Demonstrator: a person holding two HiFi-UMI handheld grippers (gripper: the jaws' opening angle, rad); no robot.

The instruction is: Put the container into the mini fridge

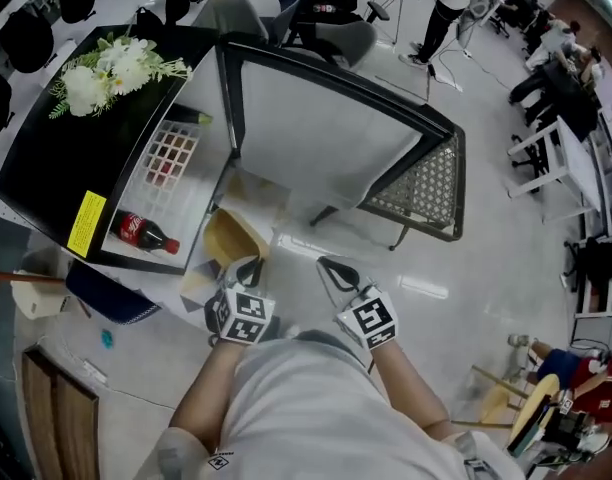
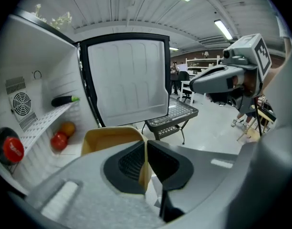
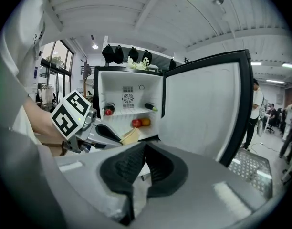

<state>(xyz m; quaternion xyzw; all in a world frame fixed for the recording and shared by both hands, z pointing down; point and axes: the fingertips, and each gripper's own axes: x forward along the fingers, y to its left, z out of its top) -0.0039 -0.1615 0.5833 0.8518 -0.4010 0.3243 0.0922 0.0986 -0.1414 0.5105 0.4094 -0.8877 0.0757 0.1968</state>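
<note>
The left gripper (image 2: 146,162) is clamped on one thin wall of the tan container (image 2: 110,138) — pads pinching it just below the rim; the container hangs just in front of the open mini fridge (image 1: 46,158), not yet inside; the right gripper (image 3: 145,165), beside it, has its jaws together on nothing; inside sit a red fruit (image 2: 59,140), an orange fruit (image 2: 67,128) and a cola bottle (image 1: 146,233) — the door (image 1: 326,128) stands wide.

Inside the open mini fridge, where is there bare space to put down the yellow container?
Bare: the middle of the wire shelf, between the cola bottle and the dark item; also the fridge floor on the bottle's side of the red fruit and orange fruit. Crowded: the floor's door-hinge end, where both sit.
</note>
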